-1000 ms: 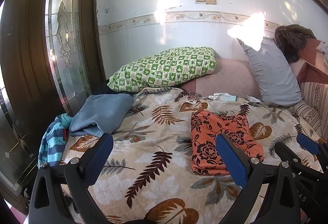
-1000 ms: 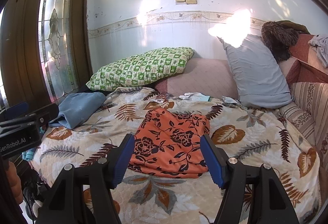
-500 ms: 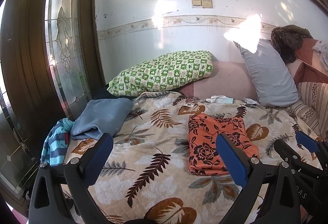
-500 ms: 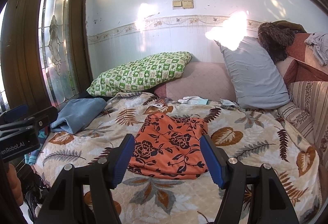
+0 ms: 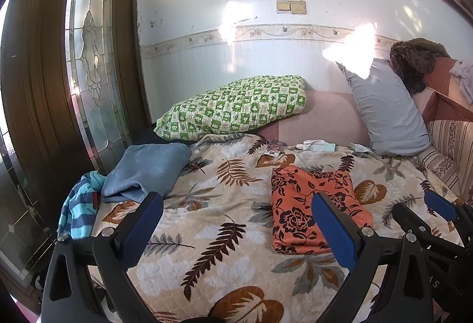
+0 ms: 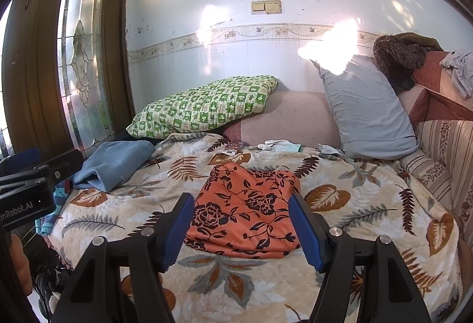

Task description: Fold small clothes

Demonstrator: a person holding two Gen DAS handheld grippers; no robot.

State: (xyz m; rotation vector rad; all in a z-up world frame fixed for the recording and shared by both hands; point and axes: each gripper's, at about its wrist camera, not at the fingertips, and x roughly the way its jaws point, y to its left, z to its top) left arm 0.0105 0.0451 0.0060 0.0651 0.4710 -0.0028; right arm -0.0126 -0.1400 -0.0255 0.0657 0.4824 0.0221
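Right wrist view: I'm hovering over the folded orange floral garment (image 6: 245, 210).
Both tongs, left gripper (image 5: 236, 229) and right gripper (image 6: 241, 227), are gaping wide, empty; blue cloth (image 6: 113, 164) is waiting at ten o'clock.

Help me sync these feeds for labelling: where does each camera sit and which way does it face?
Left wrist: on the left gripper, facing across the bed toward the wall; its open fingers frame bedspread, right gripper at right.
Right wrist: on the right gripper, open, centred on the orange floral garment.
Shared: garment, green pillow.
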